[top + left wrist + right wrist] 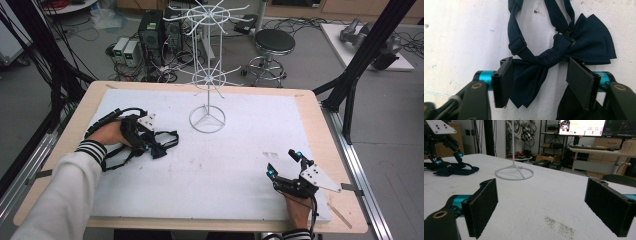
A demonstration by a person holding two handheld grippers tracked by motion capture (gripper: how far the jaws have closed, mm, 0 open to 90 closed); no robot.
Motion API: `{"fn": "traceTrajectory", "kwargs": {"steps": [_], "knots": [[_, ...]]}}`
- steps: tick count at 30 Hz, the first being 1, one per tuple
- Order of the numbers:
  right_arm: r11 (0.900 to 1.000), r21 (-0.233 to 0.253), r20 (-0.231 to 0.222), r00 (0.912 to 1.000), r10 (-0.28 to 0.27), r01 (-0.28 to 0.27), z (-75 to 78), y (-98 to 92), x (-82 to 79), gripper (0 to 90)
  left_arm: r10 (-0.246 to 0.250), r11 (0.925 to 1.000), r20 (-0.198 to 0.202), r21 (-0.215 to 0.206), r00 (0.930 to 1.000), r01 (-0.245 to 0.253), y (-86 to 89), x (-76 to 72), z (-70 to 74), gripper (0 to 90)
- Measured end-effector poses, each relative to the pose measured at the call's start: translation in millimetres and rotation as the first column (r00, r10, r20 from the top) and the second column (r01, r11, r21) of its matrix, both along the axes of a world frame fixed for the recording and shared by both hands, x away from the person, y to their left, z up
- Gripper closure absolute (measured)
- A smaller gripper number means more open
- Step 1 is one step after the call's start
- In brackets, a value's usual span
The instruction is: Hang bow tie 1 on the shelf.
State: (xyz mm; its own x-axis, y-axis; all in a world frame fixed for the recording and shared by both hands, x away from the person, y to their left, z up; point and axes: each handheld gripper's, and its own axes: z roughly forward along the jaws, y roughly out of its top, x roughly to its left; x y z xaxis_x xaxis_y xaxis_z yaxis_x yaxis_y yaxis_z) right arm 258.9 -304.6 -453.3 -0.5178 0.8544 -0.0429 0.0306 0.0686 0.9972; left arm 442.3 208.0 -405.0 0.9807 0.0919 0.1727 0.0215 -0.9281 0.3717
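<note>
A navy bow tie (584, 47) with a strap loop lies flat on the white board (225, 170), left of centre (161, 149). My left gripper (149, 146) is low over it and open. In the left gripper view its jaws (541, 82) stand on either side of the tie's lower wing without pressing it. My right gripper (283, 163) rests near the front right of the board, open wide with nothing between its pads (484, 205). The right gripper view has the tie (456, 170) far off at the left.
A white wire hanger stand (207, 119) with spoked tiers rises at the back centre of the board; its ring base (514, 173) is ahead of my right gripper. Beyond the wooden table edge (310, 100) are a stool (274, 42), computer cases (150, 30) and black frame posts (367, 47).
</note>
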Motion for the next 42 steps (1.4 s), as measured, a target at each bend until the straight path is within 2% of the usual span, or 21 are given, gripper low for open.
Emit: {"fn": "traceTrajectory", "kwargs": {"steps": [4,5,13,14,16,17,19,23,28,29,31,32,33,35,38,42], "knots": [[1.0,-0.001,0.001,1.0,-0.001,0.001,0.0,0.1,0.0,10.9,0.014,0.9999,-0.018,0.006,0.9997,-0.014,-0.4,0.4,-2.1,44.6],[1.0,0.0,0.001,1.0,0.0,0.0,0.0,0.1,0.0,10.9,0.012,0.9997,-0.02,0.019,0.9997,-0.012,-0.5,1.2,-1.5,44.8],[1.0,-0.001,0.001,1.0,0.0,0.0,0.0,-0.1,0.0,10.9,0.049,0.9985,-0.062,0.026,0.9969,-0.048,-6.2,4.2,-1.8,52.2],[1.0,-0.001,0.001,1.0,0.0,0.0,0.0,-0.1,0.0,10.9,0.042,0.9984,-0.061,0.041,0.9973,-0.04,-6.6,5.3,-1.4,52.2],[1.0,0.0,-0.001,1.0,-0.001,0.001,0.0,0.0,-0.1,10.9,0.072,0.9973,-0.078,0.019,0.9944,-0.071,-7.4,4.5,-2.0,55.0],[1.0,0.0,0.0,1.0,0.0,0.0,0.0,0.0,0.0,10.9,0.071,0.9967,-0.072,0.044,0.9948,-0.068,-7.3,6.7,-0.6,60.6],[1.0,-0.001,0.001,1.0,0.0,0.0,0.0,-0.1,0.0,10.9,0.106,0.9937,-0.076,0.046,0.9915,-0.102,-8.0,6.9,-1.5,62.8],[1.0,0.008,-0.007,1.0,-0.001,0.001,-0.1,0.0,-0.5,10.9,0.149,0.9883,-0.081,0.046,0.9855,-0.145,-9.0,5.8,-1.4,72.9],[1.0,0.004,-0.003,1.0,-0.002,0.002,-0.1,-0.2,-0.3,10.9,0.152,0.987,-0.072,0.063,0.9858,-0.148,-10.6,4.3,-0.1,78.5],[1.0,0.006,-0.001,1.0,-0.002,0.002,-0.2,0.0,-0.3,10.9,0.165,0.9856,-0.069,0.049,0.9839,-0.162,-10.4,2.9,-0.7,78.6],[1.0,0.006,-0.002,1.0,0.0,0.0,-0.2,-0.2,-0.3,10.9,0.162,0.9861,-0.066,0.048,0.9846,-0.159,-10.0,2.8,-0.8,78.9],[1.0,0.006,-0.002,1.0,0.0,0.0,-0.2,-0.2,-0.3,10.9,0.151,0.9872,-0.068,0.062,0.9862,-0.147,-9.4,3.6,0.6,78.9],[1.0,0.007,-0.002,1.0,0.0,0.0,-0.2,-0.3,-0.3,10.9,0.157,0.9872,-0.071,0.041,0.9851,-0.154,-9.0,2.2,-0.6,79.0],[1.0,0.007,-0.002,1.0,0.0,0.0,-0.2,-0.3,-0.3,10.9,0.155,0.9875,-0.07,0.042,0.9855,-0.152,-8.6,2.2,-0.4,79.0],[1.0,0.006,-0.002,1.0,0.0,0.0,-0.2,-0.3,-0.3,10.9,0.153,0.9881,-0.072,0.021,0.9855,-0.152,-7.7,0.3,-0.4,79.1],[1.0,0.006,-0.002,1.0,-0.001,0.001,-0.2,-0.3,-0.3,10.9,0.159,0.9868,-0.056,-0.024,0.9857,-0.16,-5.3,-3.0,2.2,79.2]]}}
